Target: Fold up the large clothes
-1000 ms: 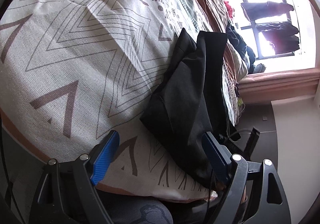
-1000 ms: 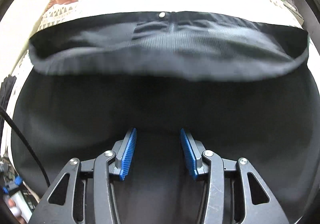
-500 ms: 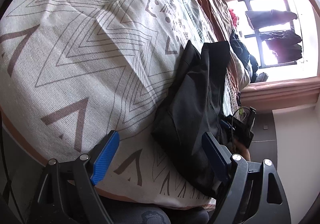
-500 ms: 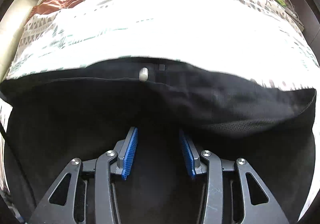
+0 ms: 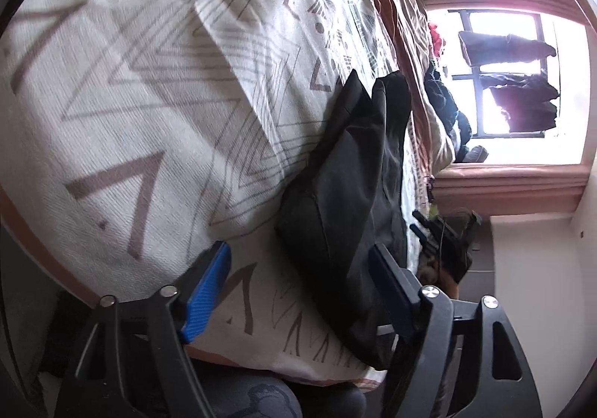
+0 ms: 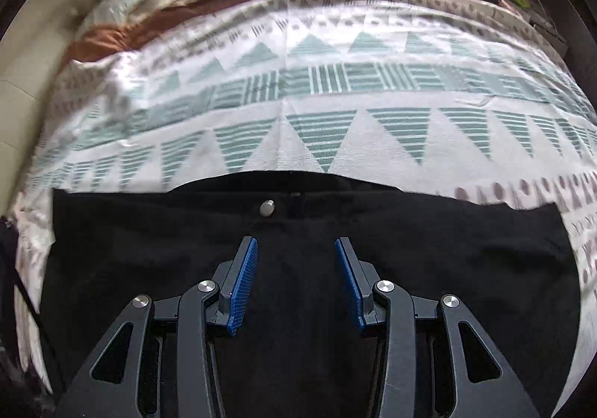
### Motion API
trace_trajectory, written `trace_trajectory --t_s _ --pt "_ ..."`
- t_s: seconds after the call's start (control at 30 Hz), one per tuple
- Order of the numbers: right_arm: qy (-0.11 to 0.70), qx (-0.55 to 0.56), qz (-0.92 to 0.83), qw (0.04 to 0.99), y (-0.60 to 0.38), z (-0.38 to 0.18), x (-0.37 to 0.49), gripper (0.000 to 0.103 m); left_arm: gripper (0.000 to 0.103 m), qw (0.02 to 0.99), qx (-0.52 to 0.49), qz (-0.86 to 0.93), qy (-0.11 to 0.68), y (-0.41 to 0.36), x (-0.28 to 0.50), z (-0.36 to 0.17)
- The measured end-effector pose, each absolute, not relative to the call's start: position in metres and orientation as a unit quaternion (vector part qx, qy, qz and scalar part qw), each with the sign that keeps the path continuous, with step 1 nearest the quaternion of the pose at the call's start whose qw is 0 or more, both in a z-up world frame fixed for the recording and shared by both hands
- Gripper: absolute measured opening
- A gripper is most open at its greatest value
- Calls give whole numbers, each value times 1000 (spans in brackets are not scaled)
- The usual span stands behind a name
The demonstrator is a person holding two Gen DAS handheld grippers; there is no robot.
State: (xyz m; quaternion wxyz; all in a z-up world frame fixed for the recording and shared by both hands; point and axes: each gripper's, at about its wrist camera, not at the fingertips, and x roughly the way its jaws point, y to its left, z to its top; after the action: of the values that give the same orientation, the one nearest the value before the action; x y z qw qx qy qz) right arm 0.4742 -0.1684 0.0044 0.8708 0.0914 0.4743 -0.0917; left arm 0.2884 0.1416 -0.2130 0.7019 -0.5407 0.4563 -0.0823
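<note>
The black trousers (image 6: 309,306) lie spread on the bed's patterned cover (image 6: 335,119), their waistband edge just ahead of your right tool (image 6: 296,280) with the silver button (image 6: 267,208) a little beyond and left of its tips. That right tool stands partly parted over the dark cloth; whether it pinches any fabric you cannot tell from here, since the pads show a clear gap and the cloth under them is all one black. Off to the right of your left tool (image 5: 298,281), the same trousers (image 5: 347,194) run away from it in a long doubled strip, the near end lying between its fingers and against the right one. The left tool's jaws have just been closing but are not yet pressing; the cloth lies loose between them. To do this step well, settle the waistband flat before letting go, then take the leg end with both layers caught together, so the edges stay stacked. Lift low and carry it over evenly, or the slack fabric may twist and slide toward the bed's edge beside you
</note>
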Motion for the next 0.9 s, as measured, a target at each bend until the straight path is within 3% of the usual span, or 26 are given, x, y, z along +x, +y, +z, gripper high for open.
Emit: trace_trajectory --t_s 0.17,0.9 --pt "459 107 -65 880 -171 13 418 40 61 690 -555 -90 455 134 299 -221" --pt "495 124 14 860 -138 0 276 40 61 740 -474 -129 459 92 345 -210"
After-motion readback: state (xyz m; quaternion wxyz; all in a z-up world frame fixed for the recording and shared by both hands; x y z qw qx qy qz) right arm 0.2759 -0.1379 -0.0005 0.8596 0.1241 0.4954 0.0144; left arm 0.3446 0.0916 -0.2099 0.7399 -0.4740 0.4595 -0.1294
